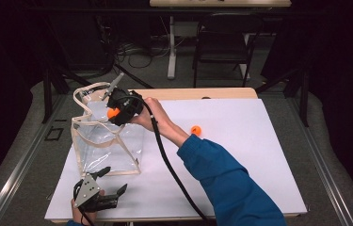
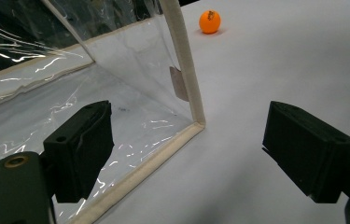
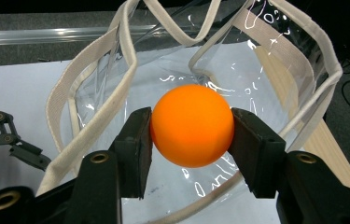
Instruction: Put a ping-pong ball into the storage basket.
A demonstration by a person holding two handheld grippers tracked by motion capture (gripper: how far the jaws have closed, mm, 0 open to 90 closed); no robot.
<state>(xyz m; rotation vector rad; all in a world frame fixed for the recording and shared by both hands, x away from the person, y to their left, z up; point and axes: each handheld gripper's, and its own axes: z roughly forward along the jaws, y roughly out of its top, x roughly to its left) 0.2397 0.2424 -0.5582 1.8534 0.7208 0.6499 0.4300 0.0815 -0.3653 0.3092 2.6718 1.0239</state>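
My right gripper (image 1: 117, 112) hovers over the open mouth of a clear plastic bag (image 1: 104, 143) with cream fabric trim and handles. It is shut on an orange ball (image 3: 192, 126), and both pads press the ball's sides above the bag's rim (image 3: 116, 88). A second orange ball (image 1: 196, 130) lies on the white table top to the right of the bag, also seen far off as the ball (image 2: 209, 21). My left gripper (image 1: 114, 180) rests open near the table's front edge. Its jaws stand on either side of the bag's lower front corner (image 2: 198, 125) without touching it.
The white sheet (image 1: 249, 150) covers the table, with a wooden edge at the back. Behind the table stand a black chair (image 1: 223, 42) and a desk leg (image 1: 171, 52) among floor cables. A black cable trails from the right gripper across the table.
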